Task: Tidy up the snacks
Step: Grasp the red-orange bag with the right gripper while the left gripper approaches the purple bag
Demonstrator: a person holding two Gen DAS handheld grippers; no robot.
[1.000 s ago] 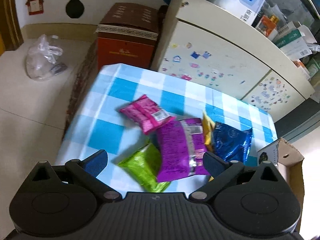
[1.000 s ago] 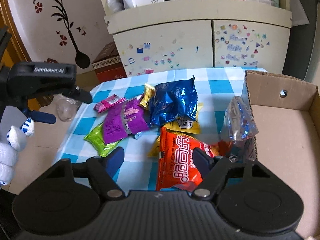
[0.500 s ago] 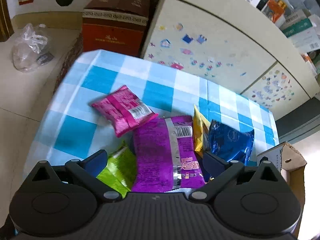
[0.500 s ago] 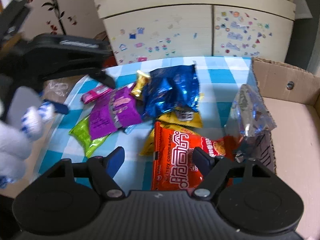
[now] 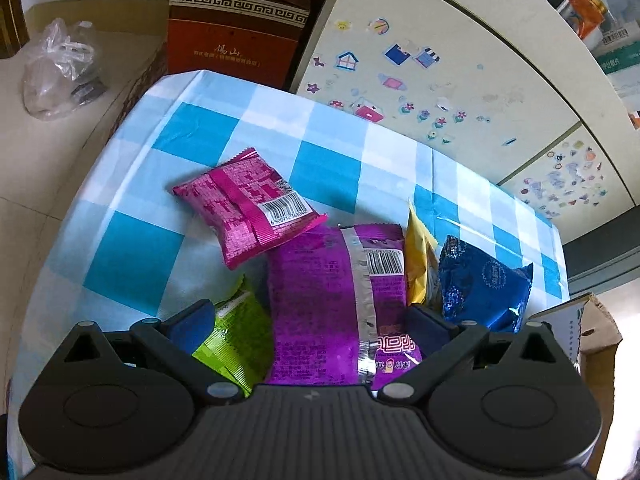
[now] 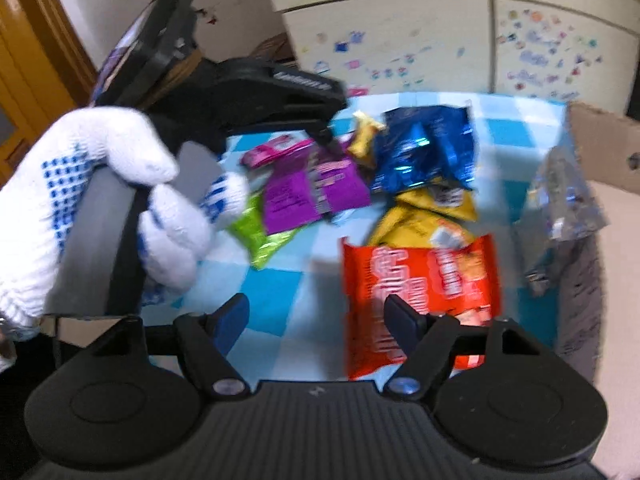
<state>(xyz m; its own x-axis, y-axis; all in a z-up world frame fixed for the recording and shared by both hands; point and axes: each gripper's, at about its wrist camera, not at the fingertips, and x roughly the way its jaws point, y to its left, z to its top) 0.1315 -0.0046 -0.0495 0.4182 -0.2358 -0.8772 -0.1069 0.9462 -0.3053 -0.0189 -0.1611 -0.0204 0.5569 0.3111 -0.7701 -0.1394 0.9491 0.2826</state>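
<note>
The left tongs (image 5: 308, 322) stand apart, clamped on nothing, poised low over the long purple foil snack packet (image 5: 332, 304) that lies between their fingers on the desk covered in a blue-and-white checked cloth (image 5: 132, 248). Under the packet's left edge pokes a lime-green foil packet (image 5: 236, 340); just beyond lies a magenta packet with a barcode (image 5: 248, 208), and to the right a yellow packet (image 5: 418, 264) and a crinkled dark-blue foil bag (image 5: 484, 284) crowd against it.

The right tongs (image 6: 316, 320) are also apart and empty, with the red-orange crisp packet (image 6: 416, 292) under the right finger. At the far right stands the open brown cardboard box (image 6: 600, 144), a silvery clear bag (image 6: 564, 204) propped at its wall. A white knitted glove with blue dots (image 6: 100, 200) holds the left tool.

Judging from the overlap, closing on the purple packet may also pinch the green one beneath, dragging both. Slick foil could slip from the pads, and the neighbouring yellow and blue bags may get shoved toward the far desk edge.
</note>
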